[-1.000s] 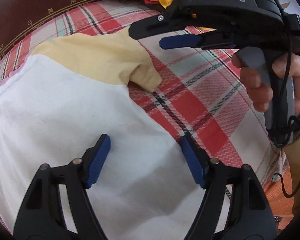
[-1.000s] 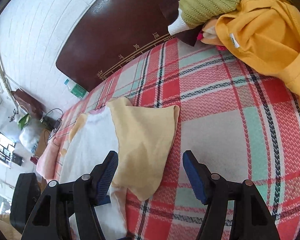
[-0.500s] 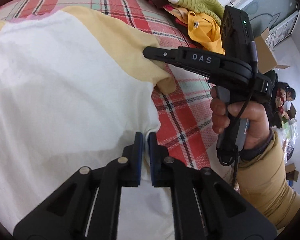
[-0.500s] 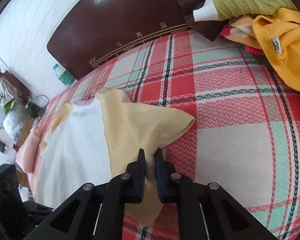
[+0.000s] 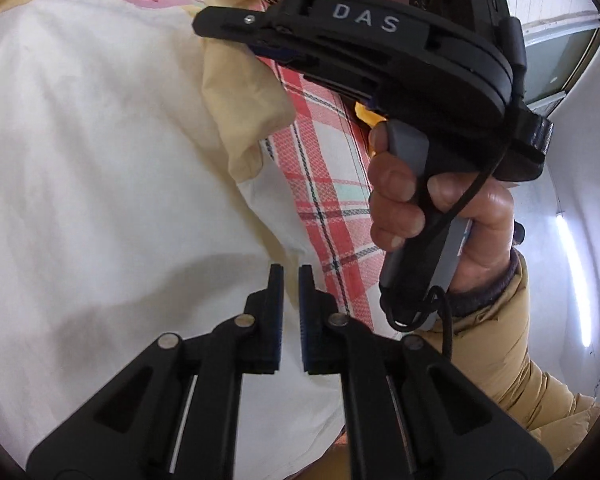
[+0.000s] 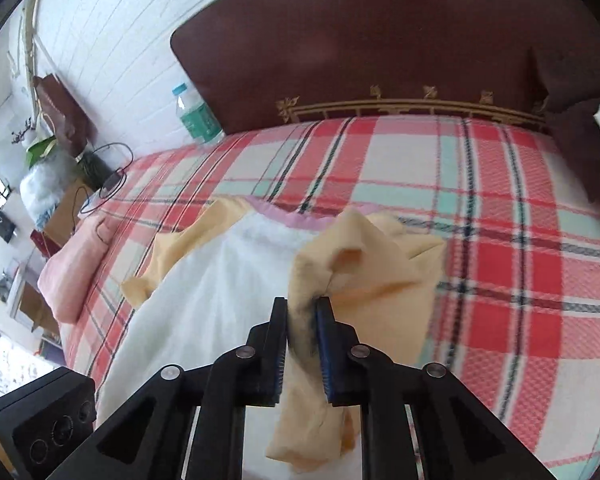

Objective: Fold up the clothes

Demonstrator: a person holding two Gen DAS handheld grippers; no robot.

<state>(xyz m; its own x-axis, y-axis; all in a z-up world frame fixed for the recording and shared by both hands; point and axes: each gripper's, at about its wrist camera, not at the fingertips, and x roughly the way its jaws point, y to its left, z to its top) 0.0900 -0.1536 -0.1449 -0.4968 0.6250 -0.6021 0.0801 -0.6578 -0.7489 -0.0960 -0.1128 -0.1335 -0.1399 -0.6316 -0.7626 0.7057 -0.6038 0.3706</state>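
A: Both tools are pinched down right now. The right tool [image 6: 302,344] has its blue pads nearly together on the pale yellow sleeve [image 6: 364,280] of the white-bodied, yellow-sleeved T-shirt [image 6: 220,280], with the cloth bunched up between and ahead of the fingers

B: And the left tool [image 5: 290,312] is closed to a thin slit on the white side edge of that shirt [image 5: 100,160], low on the body. The shirt lies spread on the red, white and teal plaid bed cover [image 6: 480,200], straight ahead of both tools

A: So what's the danger here?

B: I'd say the sleeve grip. It's a crumpled wad, not a flat edge, so a quick pull could let layers slip out and the sleeve would flop back

A: The two tools are close as well. In the left view the right tool [image 5: 228,28] sits just above and ahead, held by the person's right hand [image 5: 432,200]

B: Right, so if they carry the side over at different speeds, the fabric between them goes slack or twists, and the fold line lands crooked

A: Dragging could also shift the whole shirt across the bed cover, since nothing pins the far side
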